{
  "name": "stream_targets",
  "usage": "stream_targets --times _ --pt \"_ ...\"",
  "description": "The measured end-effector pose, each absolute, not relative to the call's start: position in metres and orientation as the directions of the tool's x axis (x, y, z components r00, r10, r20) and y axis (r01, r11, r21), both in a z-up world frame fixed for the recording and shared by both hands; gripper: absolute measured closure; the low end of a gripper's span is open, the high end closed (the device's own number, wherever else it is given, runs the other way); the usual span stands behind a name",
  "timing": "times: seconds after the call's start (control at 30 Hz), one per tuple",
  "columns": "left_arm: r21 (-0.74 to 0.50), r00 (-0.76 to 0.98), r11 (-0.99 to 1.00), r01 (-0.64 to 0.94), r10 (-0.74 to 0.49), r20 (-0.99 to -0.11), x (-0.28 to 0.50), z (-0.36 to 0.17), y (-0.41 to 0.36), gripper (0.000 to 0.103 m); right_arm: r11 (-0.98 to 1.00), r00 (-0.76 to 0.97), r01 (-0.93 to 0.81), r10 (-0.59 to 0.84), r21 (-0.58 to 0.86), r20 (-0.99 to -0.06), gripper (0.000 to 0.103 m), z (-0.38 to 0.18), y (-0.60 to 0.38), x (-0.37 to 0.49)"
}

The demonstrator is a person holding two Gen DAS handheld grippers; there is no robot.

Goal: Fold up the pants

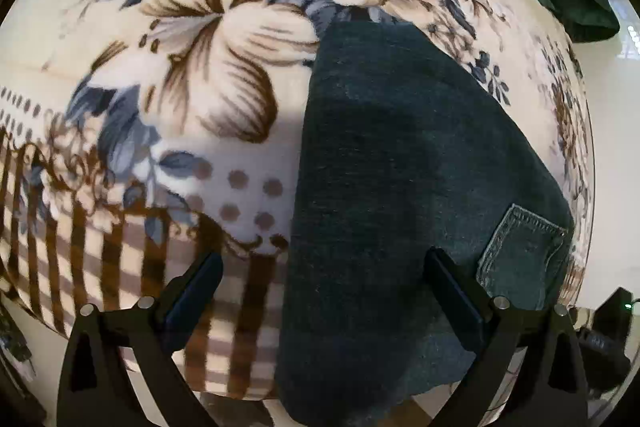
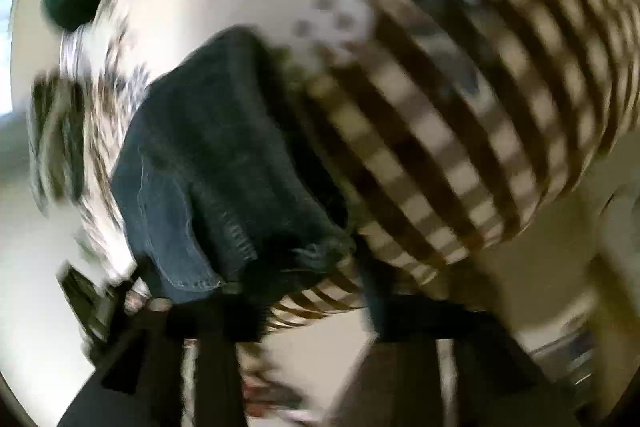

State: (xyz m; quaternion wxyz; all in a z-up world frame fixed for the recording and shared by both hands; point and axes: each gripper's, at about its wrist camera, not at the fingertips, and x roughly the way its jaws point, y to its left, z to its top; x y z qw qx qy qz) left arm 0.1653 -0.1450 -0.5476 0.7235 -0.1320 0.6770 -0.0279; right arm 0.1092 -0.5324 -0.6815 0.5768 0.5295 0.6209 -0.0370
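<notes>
The left tongs [image 1: 322,287] hang above the pants [image 1: 400,187] with both dark fingers spread wide apart. The left finger [image 1: 196,291] sits off the pants' left edge, and the right finger [image 1: 454,291] lies over the denim just left of the pants' back pocket. Nothing sits between them. The right tongs [image 2: 304,311] are heavily blurred; their fingers look parted near the pants' frayed near edge, but the grip cannot be judged.

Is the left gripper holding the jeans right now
No, the left gripper is open above the jeans, fingers spread with no fabric pinched between them.
</notes>
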Motion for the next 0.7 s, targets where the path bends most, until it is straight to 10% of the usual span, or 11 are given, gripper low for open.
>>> stream_targets --times 0.33,0.53,0.7 --pt "-0.353 0.073 0.905 -0.236 -0.346 -0.935 0.152 -0.560 -0.132 0.000 0.266 0.373 0.592 0.746 0.760 -0.552 0.035 -0.718 -0.484 0.124" --pt "-0.300 0.088 0.944 -0.137 -0.290 -0.953 0.155 -0.551 -0.142 0.000 0.384 0.444 0.539 0.626 0.750 -0.640 0.063 -0.689 -0.489 0.143" --pt "-0.330 0.082 0.932 -0.151 -0.321 -0.943 0.154 -0.556 -0.139 0.000 0.420 0.346 0.535 0.683 0.733 -0.644 0.051 -0.692 -0.489 0.159"
